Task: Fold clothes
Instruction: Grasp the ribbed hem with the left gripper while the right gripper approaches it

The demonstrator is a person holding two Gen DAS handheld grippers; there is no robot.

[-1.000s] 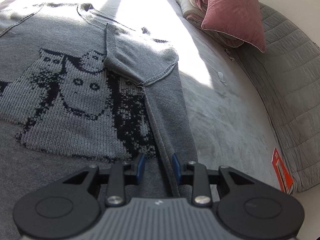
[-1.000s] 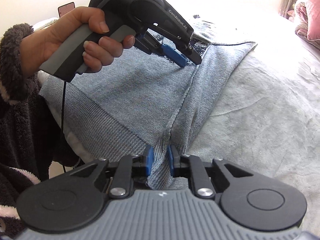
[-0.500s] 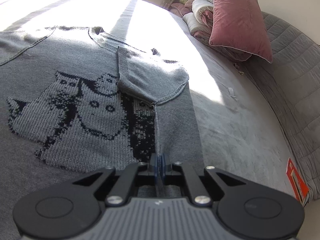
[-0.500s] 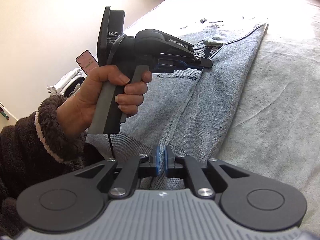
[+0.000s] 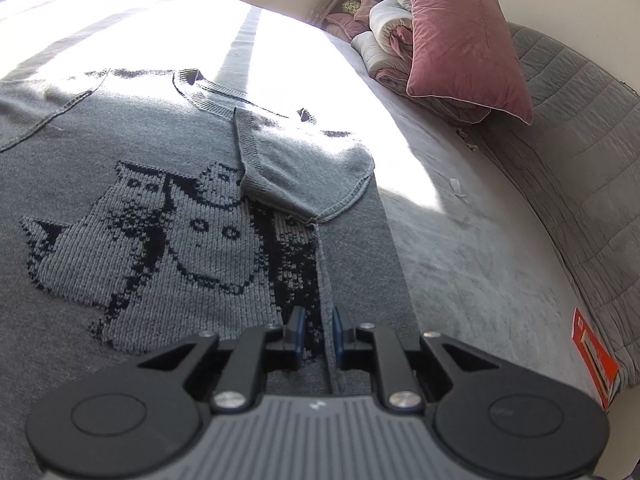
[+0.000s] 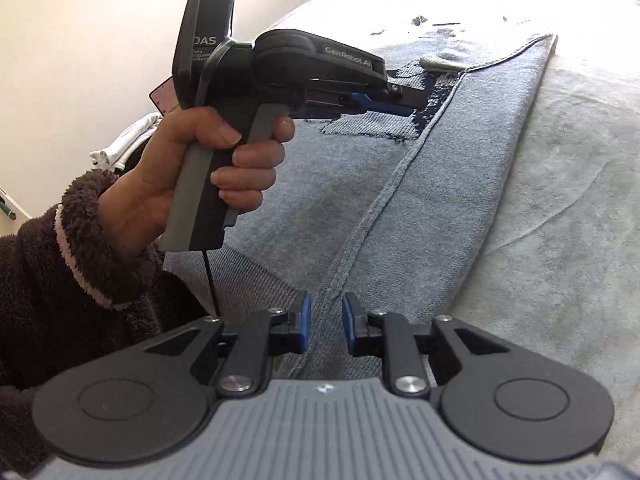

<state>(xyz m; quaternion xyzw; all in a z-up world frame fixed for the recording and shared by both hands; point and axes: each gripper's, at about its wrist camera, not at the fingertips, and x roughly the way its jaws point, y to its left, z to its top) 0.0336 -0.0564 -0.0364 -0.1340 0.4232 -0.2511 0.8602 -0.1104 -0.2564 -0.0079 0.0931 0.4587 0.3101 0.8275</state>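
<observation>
A grey knitted sweater (image 5: 180, 220) with a dark cat pattern lies flat on the bed, front up. Its right sleeve (image 5: 304, 168) is folded back across the chest. My left gripper (image 5: 318, 320) hovers low over the side seam (image 5: 325, 280); its jaws are opening, and the seam lies in the narrow gap without being pinched. In the right wrist view the same sweater (image 6: 400, 208) runs away from me. My right gripper (image 6: 324, 308) is over the seam near the ribbed hem (image 6: 256, 292), its jaws opening and the pads clear of the cloth. The left gripper (image 6: 412, 104) shows farther up.
A pink pillow (image 5: 464, 40) and rolled bedding (image 5: 384, 40) lie at the far right of the grey bed cover (image 5: 480, 260). A grey quilt (image 5: 560, 160) and an orange box (image 5: 592, 356) line the right edge. A hand (image 6: 224, 168) in a dark fuzzy sleeve (image 6: 60, 260) holds the left gripper.
Half a second ago both grippers were pinched shut on the sweater's side seam; now both pairs of jaws stand apart and the seam lies loose between them.
</observation>
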